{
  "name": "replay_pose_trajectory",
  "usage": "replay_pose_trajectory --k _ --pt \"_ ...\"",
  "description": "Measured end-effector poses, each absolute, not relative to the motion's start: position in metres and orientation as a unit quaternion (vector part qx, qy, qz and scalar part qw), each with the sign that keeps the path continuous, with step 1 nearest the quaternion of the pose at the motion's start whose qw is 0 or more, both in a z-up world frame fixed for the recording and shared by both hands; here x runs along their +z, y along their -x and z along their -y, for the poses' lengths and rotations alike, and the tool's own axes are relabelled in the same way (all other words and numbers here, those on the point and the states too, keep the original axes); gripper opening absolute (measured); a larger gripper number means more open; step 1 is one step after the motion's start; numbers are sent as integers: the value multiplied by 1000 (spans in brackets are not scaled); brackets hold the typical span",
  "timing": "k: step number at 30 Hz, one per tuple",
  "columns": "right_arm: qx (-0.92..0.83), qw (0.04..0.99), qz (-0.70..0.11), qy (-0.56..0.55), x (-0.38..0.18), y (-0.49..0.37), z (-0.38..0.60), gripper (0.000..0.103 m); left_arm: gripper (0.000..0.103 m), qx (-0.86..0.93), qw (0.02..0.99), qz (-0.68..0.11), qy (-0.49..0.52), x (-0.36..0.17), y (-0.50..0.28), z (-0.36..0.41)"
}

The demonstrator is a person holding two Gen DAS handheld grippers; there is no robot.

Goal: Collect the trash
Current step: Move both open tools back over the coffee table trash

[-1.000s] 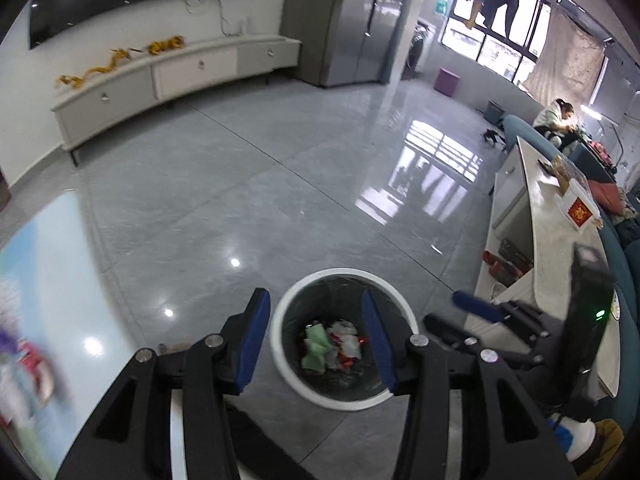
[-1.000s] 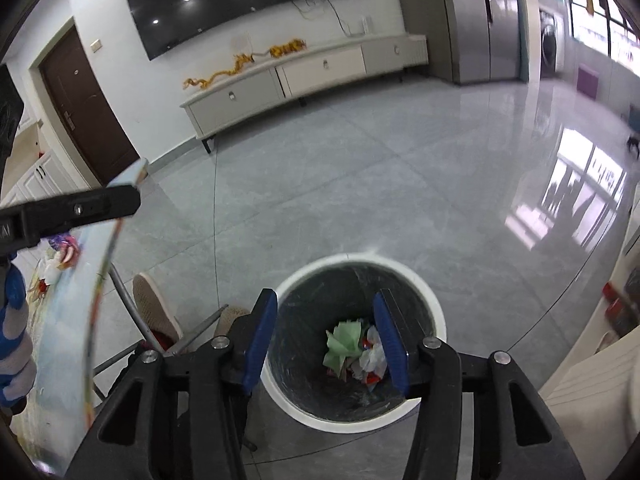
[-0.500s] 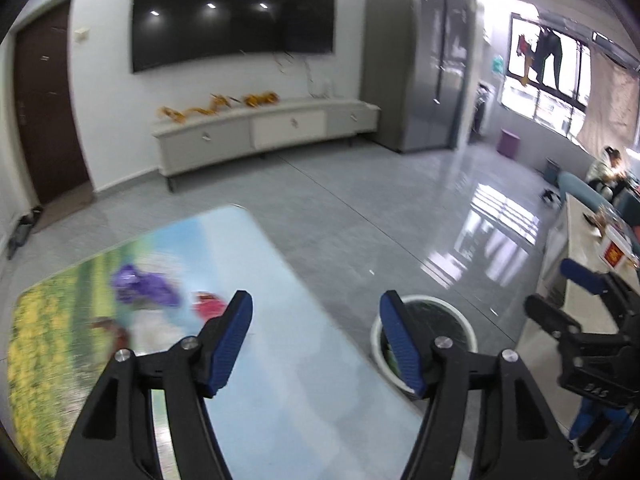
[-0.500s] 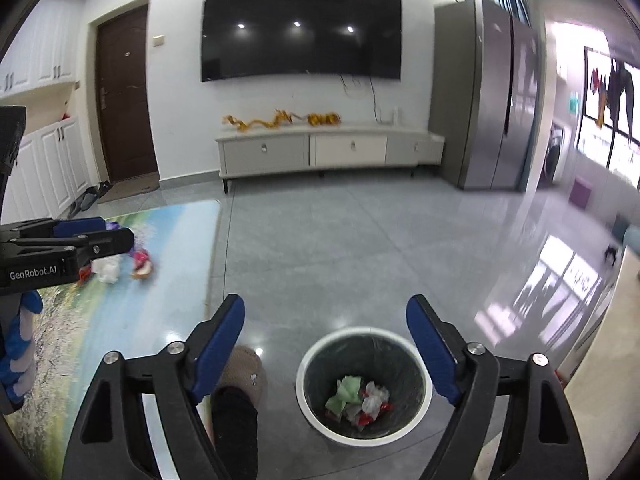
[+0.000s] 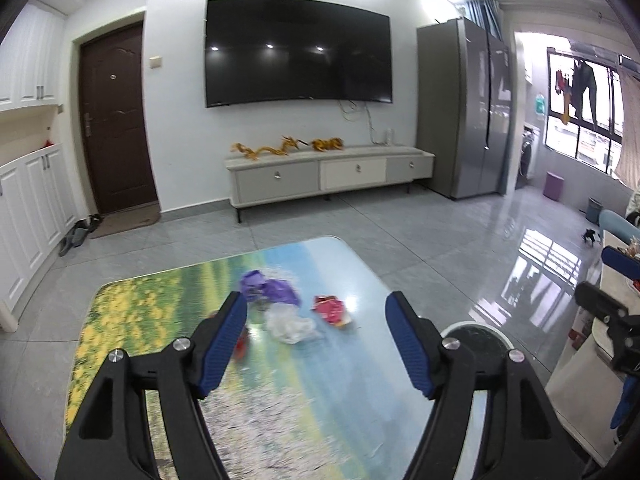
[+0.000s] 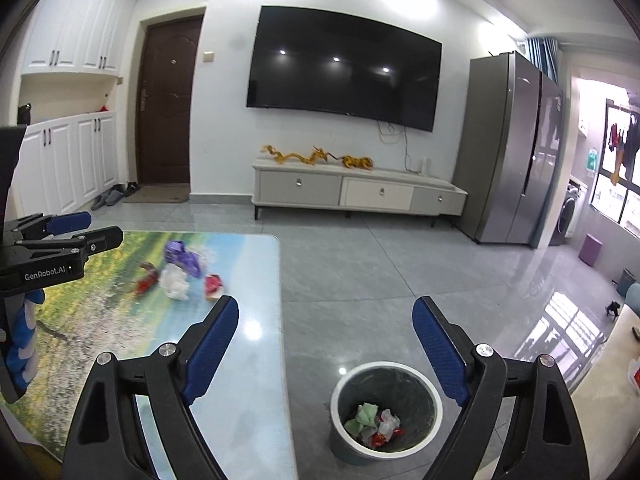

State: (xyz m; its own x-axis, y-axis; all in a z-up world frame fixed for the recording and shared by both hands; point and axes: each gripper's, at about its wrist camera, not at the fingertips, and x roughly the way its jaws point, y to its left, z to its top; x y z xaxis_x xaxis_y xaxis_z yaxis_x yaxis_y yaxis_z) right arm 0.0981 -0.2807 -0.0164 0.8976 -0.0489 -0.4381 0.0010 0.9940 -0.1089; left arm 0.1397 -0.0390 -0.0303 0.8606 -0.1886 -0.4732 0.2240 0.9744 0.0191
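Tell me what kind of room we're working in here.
Most likely a home living room: a wall-mounted TV above a low media cabinet, a front door with slippers beside it, and a tall fridge further right.

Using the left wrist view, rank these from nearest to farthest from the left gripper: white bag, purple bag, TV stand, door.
From the left gripper:
1. White bag, on the table between the fingers.
2. Purple bag, just behind it, slightly left.
3. TV stand, across the floor, centre.
4. Door, far left; too close to call against the stand.
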Motion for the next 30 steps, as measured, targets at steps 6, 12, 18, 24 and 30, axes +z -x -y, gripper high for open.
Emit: replay_pose_trajectory --k 6,12,18,24,30 --pt "-8 975 -218 50 -7 -85 266 88 70 -77 970 -230 -20 -31 -122 1" --pt "-2 978 -204 43 0 -75 259 88 70 -58 972 -227 -13 -27 -108 -27" --pt "3 980 -193 40 6 -64 253 88 70 -44 974 -223 1 -25 -96 -47" --pt "12 983 -183 27 10 -63 260 88 70 -20 975 -222 9 -26 -89 -61" --pt "27 983 -183 13 6 -71 265 88 70 1 974 -228 7 -28 -85 -67"
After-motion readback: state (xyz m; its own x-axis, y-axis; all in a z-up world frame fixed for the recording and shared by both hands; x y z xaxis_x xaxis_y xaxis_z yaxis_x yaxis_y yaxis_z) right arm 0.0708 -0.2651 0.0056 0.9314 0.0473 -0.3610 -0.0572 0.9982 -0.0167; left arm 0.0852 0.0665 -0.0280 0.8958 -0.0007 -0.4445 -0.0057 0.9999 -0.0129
